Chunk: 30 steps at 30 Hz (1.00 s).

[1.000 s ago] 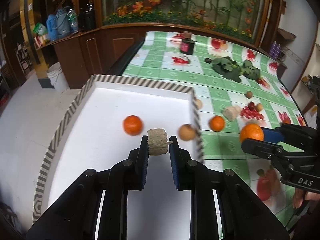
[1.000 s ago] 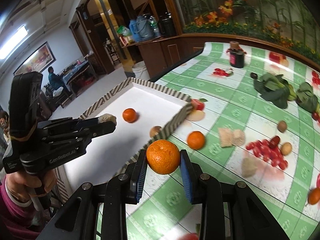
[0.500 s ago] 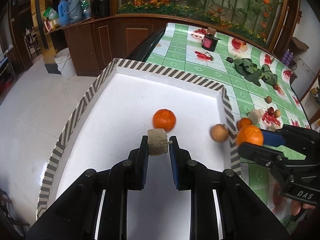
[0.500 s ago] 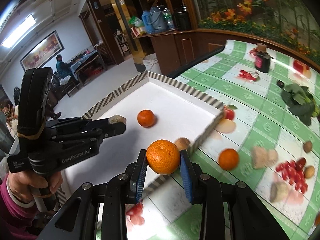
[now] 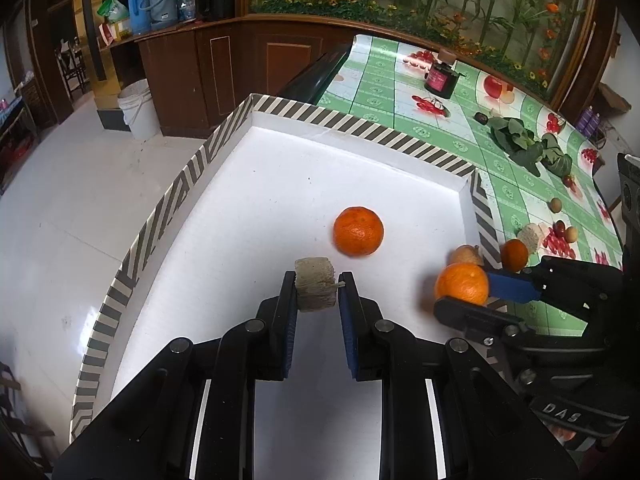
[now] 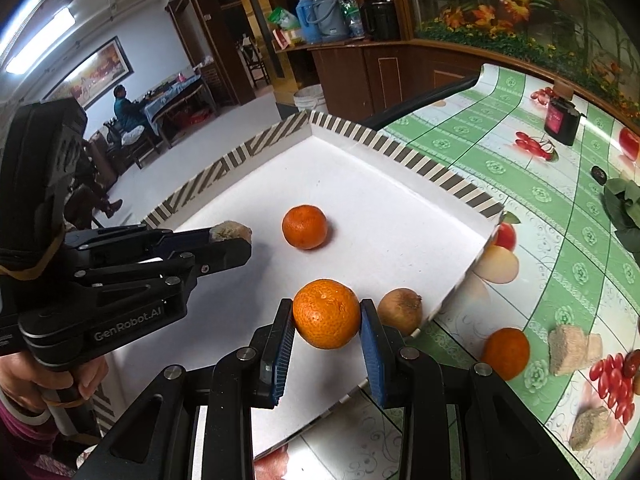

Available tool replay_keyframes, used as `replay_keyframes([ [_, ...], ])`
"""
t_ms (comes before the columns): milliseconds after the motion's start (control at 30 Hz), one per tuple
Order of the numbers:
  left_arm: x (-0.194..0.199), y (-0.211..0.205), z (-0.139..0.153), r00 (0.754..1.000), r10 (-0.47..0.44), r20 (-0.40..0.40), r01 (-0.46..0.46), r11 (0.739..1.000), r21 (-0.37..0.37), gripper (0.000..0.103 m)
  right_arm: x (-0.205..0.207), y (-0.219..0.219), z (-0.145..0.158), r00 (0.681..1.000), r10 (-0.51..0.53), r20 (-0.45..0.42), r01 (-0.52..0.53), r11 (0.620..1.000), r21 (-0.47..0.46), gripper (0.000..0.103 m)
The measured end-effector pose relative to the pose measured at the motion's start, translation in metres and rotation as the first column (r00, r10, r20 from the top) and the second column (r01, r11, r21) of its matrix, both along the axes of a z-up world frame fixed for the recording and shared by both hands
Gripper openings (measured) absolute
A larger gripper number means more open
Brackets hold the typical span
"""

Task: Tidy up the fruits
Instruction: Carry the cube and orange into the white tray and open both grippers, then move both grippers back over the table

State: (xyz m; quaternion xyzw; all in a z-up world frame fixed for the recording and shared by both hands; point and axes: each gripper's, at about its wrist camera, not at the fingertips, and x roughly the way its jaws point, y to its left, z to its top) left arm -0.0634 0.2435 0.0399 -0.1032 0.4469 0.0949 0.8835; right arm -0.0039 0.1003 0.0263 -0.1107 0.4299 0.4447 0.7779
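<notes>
Both grippers now over the white tray, fingers clamped on fibrous block, dimpled orange.

A tray sits at the near left end of the bench, its far wall and right wall meeting at a corner beside the bench's open surface. Inside the tray, one mandarin rests near the middle, and a small round fruit lies against the right wall. Over the tray, the left tongs hold a rough block above the floor of the tray, left of the right tongs, which hold a second mandarin just before the small round fruit. Outside the right wall, on the bench, lies a third mandarin, with two more blocks to its right. A jar stands far back, leafy greens behind and right of the tray.
</notes>
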Motion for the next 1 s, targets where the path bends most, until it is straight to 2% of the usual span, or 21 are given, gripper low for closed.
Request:
replay_keyframes([
  [367,0.001,0.000,-0.006,0.999,0.030,-0.022,-0.029,0.999,0.021,0.020,-0.005,0.012,-0.006,0.999,0.011,0.046,-0.009,0.999,-0.049,0.034],
  [433,0.001,0.000,-0.007,0.999,0.037,-0.034,-0.036,0.999,0.029,0.026,-0.007,0.009,-0.004,0.999,0.010,0.047,-0.008,0.999,-0.043,0.036],
  [500,-0.001,-0.001,-0.006,0.999,0.042,-0.033,-0.041,0.999,0.027,0.043,-0.009,0.005,0.000,0.999,0.004,0.047,-0.003,0.999,-0.035,0.037],
  [567,-0.003,-0.002,-0.004,0.999,0.048,-0.025,-0.047,0.998,0.029,0.047,-0.010,-0.003,0.005,0.999,-0.007,0.047,0.008,1.000,-0.017,0.037],
  [800,-0.010,-0.020,0.004,1.000,0.025,-0.009,-0.025,0.999,0.038,0.048,-0.011,-0.034,0.021,0.997,-0.063,0.033,0.061,0.997,0.056,0.037],
  [1000,-0.015,-0.039,0.017,0.999,-0.005,0.034,0.003,0.999,0.044,0.048,-0.018,-0.065,0.027,0.993,-0.114,0.033,0.112,0.991,0.076,0.037],
])
